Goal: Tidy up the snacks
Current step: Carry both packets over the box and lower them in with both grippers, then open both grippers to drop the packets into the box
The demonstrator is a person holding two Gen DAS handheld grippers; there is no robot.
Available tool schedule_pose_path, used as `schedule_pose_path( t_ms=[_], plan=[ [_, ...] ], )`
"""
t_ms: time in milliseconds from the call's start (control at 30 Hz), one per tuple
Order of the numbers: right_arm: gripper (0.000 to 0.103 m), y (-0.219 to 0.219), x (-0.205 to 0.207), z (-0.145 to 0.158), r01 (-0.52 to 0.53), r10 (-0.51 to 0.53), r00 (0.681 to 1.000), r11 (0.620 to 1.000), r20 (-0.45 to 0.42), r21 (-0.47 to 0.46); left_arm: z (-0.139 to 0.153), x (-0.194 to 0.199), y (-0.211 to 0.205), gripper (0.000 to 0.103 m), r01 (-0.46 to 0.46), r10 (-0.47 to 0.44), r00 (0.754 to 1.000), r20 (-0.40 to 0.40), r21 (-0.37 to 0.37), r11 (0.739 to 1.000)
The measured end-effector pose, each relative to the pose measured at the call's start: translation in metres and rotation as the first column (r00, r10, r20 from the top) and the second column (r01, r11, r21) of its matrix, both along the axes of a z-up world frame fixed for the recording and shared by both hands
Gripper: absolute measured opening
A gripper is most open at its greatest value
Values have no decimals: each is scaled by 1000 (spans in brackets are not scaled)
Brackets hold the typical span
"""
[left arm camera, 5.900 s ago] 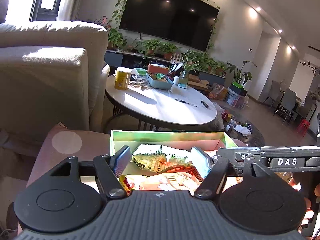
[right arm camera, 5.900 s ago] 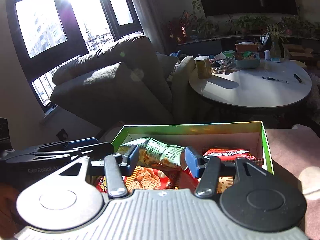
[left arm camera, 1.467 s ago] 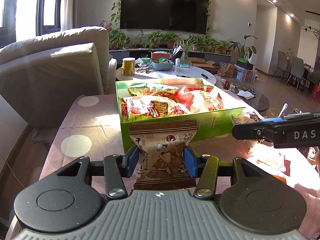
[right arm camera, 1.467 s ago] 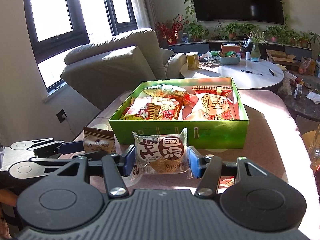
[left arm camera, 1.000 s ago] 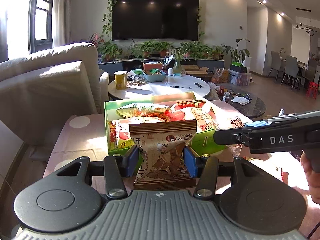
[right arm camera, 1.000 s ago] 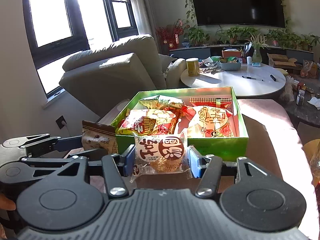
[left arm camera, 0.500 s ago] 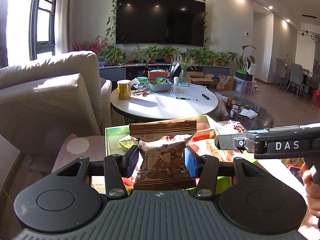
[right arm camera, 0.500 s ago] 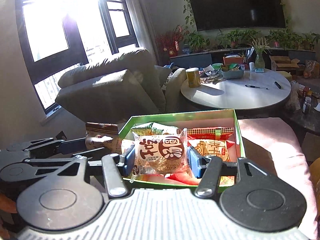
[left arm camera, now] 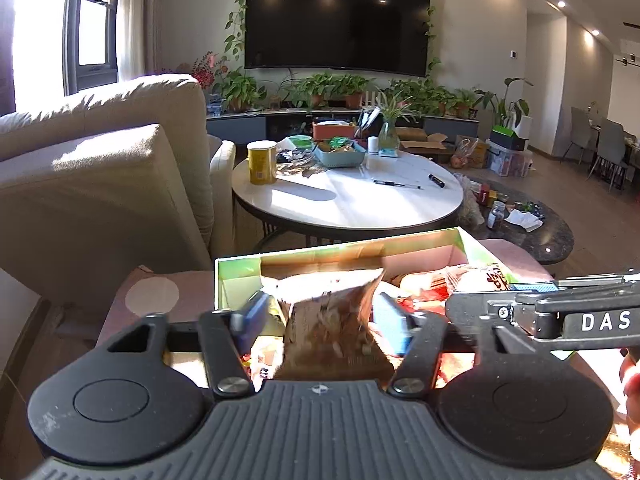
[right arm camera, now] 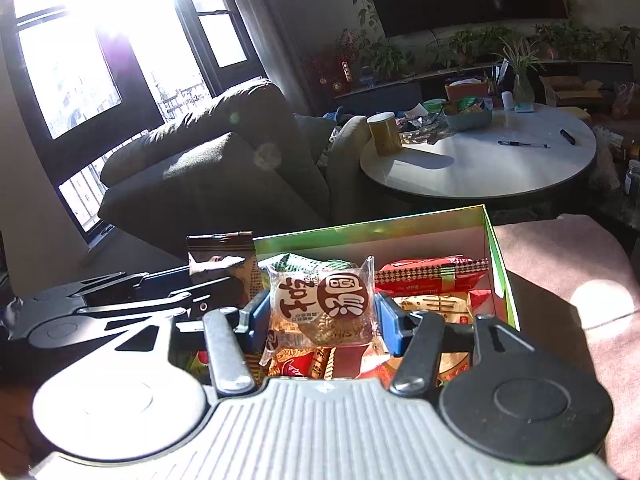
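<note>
Item one: the left claw (left arm camera: 318, 316), over the green box (left arm camera: 240, 276). We note that its jaws have just been opening; the brown snack packet (left arm camera: 332, 320) sits blurred between the blue pads (left arm camera: 390, 322), which stand clear of its sides, so we list it as released, above the box's near left part.

Item two: the right claw (right arm camera: 320, 314), also over the green box. We record it clamped on a clear-wrapped round cake (right arm camera: 324, 304) with a brown-and-white label, both pads pressing the wrapper's edges; the cake is held upright above the packets inside.

Item three: the green box, open-topped, resting on a pink cloth (right arm camera: 560, 252) with pale dots. We count among its contents a green packet (right arm camera: 296, 262) at the back left and a red packet (right arm camera: 432, 274) at the back right, with further red and orange wrappers beneath.

Item four: surroundings. A round white tabletop (left arm camera: 348, 200) beyond the box carries a yellow canister (left arm camera: 262, 162), a teal basket (left arm camera: 340, 154) and pens; a beige armchair (left arm camera: 100, 168) stands to its left, and a dark television (left arm camera: 336, 24) hangs on the wall.
</note>
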State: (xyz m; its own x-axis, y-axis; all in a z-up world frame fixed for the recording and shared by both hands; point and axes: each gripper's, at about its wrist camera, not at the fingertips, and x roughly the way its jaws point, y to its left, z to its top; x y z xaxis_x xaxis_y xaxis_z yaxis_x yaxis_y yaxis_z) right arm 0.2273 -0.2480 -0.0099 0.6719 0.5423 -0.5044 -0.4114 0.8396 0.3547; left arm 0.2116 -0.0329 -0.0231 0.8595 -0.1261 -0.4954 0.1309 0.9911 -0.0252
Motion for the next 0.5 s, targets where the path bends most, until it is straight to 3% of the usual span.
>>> schedule_pose_path(
  t_ms=[67, 267, 500],
  plan=[
    [70, 1, 4, -4, -3, 3, 1000, 1000, -3, 9, -3, 0, 3, 74, -14, 14, 1000, 0, -4, 1000],
    [70, -2, 3, -7, 23, -23, 1000, 999, -10, 42, -3, -11, 18, 79, -58, 58, 998, 11, -6, 998],
    [70, -9, -15, 2, 48, -48, 999, 999, 22, 14, -5, -36, 30, 79, -80, 80, 997, -1, -8, 997]
  ],
)
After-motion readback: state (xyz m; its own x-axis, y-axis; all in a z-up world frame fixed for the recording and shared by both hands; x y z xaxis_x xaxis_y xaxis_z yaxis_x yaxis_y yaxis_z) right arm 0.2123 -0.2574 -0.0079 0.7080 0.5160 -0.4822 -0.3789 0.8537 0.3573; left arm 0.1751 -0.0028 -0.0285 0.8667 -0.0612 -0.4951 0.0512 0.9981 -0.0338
